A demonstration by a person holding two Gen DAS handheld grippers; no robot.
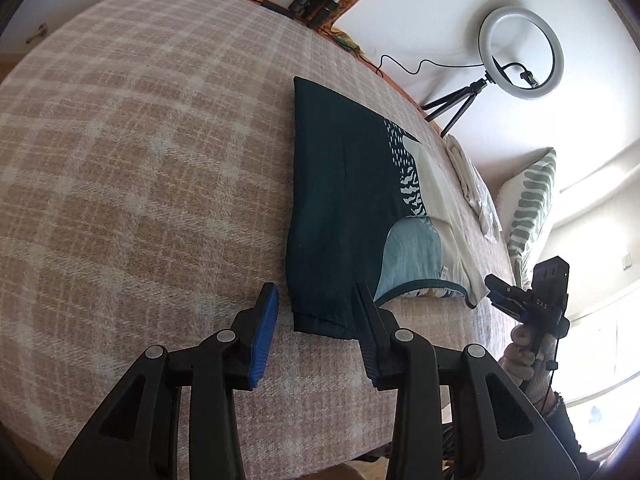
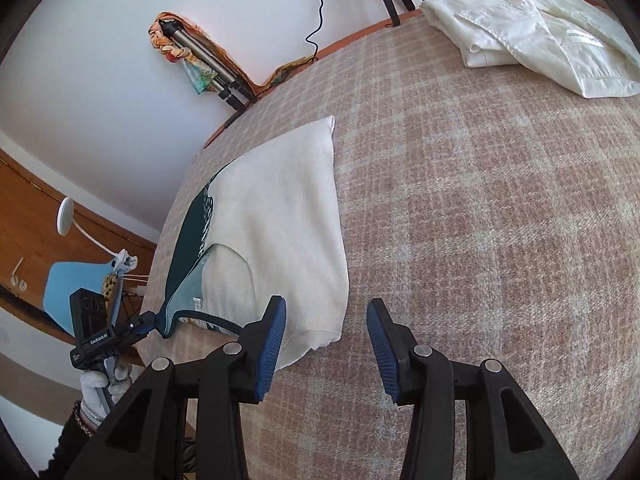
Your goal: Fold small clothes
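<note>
Two spread jaws frame the left wrist view: our left gripper [image 1: 316, 312] is released, straddling the near dark corner of the dark green, pale blue and cream patterned garment [image 1: 344, 208], which lies folded into a flat oblong on the pink-and-cream checked woven bedspread [image 1: 140, 168]. We judge the jaws sit there to take that corner for another fold. At three o'clock from the garment our right gripper [image 1: 505, 291] hangs just off the hem; from here we cannot tell how its jaws stand. Beyond the garment, at one o'clock, a white ring light on a small black tripod [image 1: 522, 54] stands by the wall, and a green-and-white leaf-print pillow [image 1: 534, 204] sits at three o'clock.

From the right wrist view, our right gripper [image 2: 326, 320] is released too, its left pad at the cream corner of the garment. A crumpled white collared shirt [image 2: 532, 40] waits at one o'clock, well apart. Nothing on the bedspread blocks either corner.
</note>
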